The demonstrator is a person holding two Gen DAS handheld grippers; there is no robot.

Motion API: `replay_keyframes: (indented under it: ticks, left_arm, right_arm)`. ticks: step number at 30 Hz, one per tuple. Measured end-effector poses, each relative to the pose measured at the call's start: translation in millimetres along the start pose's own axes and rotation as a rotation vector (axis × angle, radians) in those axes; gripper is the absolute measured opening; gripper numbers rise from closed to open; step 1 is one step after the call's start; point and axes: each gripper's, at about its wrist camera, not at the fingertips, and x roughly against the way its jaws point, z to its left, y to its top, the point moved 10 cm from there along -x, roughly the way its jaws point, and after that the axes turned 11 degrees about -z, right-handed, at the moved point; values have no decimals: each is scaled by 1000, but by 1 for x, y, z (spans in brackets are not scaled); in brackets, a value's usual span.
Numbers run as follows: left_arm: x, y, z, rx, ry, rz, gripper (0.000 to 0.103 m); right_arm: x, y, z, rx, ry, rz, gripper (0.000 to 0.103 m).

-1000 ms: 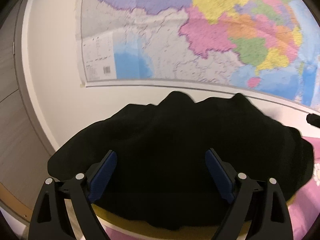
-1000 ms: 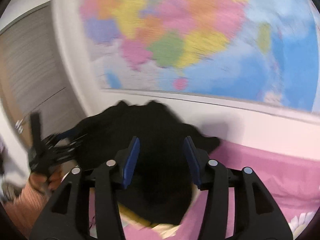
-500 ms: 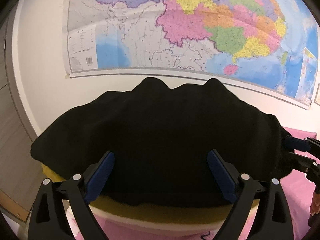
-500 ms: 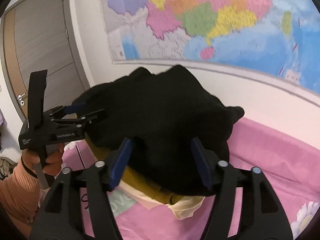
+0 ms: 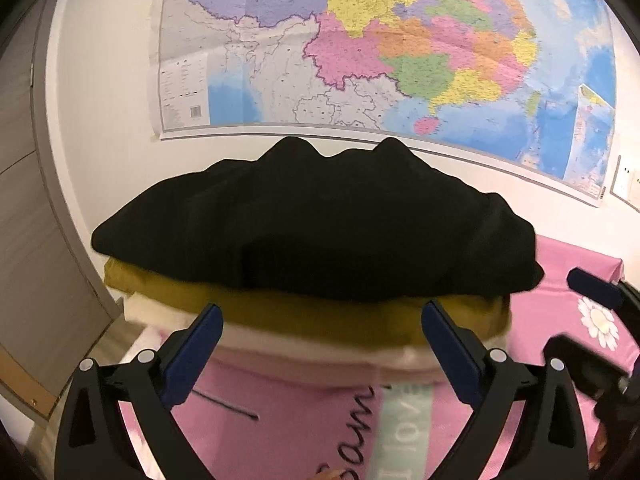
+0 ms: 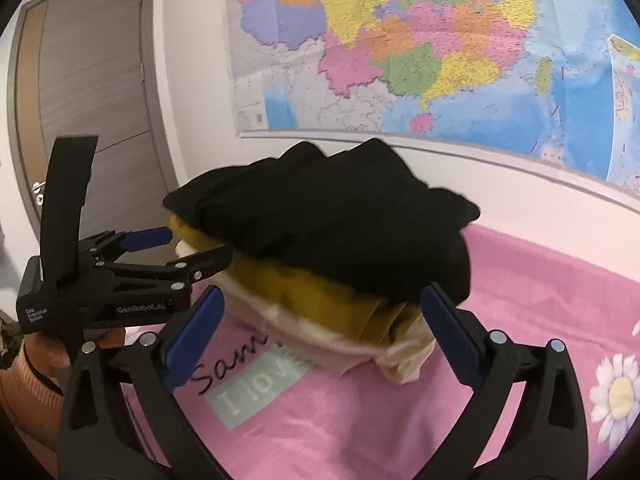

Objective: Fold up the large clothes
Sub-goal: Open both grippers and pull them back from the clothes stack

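Observation:
A folded black garment (image 5: pixel 320 228) lies on top of a stack, over a mustard-yellow garment (image 5: pixel 328 320) and a cream one (image 5: pixel 304 346). The stack sits on a pink bedsheet. My left gripper (image 5: pixel 320 316) is open and empty, just in front of the stack. My right gripper (image 6: pixel 320 304) is open and empty, near the stack's front right side; the black garment (image 6: pixel 332 220), mustard garment (image 6: pixel 320 296) and cream garment (image 6: pixel 396 360) show there. The left gripper (image 6: pixel 188 248) also shows at the left of the right wrist view.
The pink bedsheet (image 6: pixel 400 432) has printed writing and daisies. A large coloured map (image 5: pixel 380 40) hangs on the white wall behind the stack. A grey door (image 6: pixel 88 92) with a handle stands at the left. The right gripper's fingers (image 5: pixel 592 288) show at the right edge of the left wrist view.
Both grippers have pulled back and away from the black garment. It now rests on the stack, and the yellow and cream layers and the pink sheet have come into view.

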Motion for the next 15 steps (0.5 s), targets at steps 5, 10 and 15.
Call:
replay_keyframes:
  ticks: [5, 10, 15]
  left_arm:
    - [23, -10, -7, 1, 19, -26, 96]
    - [41, -14, -10, 4, 26, -39, 96]
    - [50, -18, -13, 15, 10, -35, 96]
  right_arm:
    - [18, -8, 8, -9, -7, -14, 97]
    - [31, -14, 14, -14, -1, -14, 97]
    - [39, -22, 19, -15, -8, -11, 97]
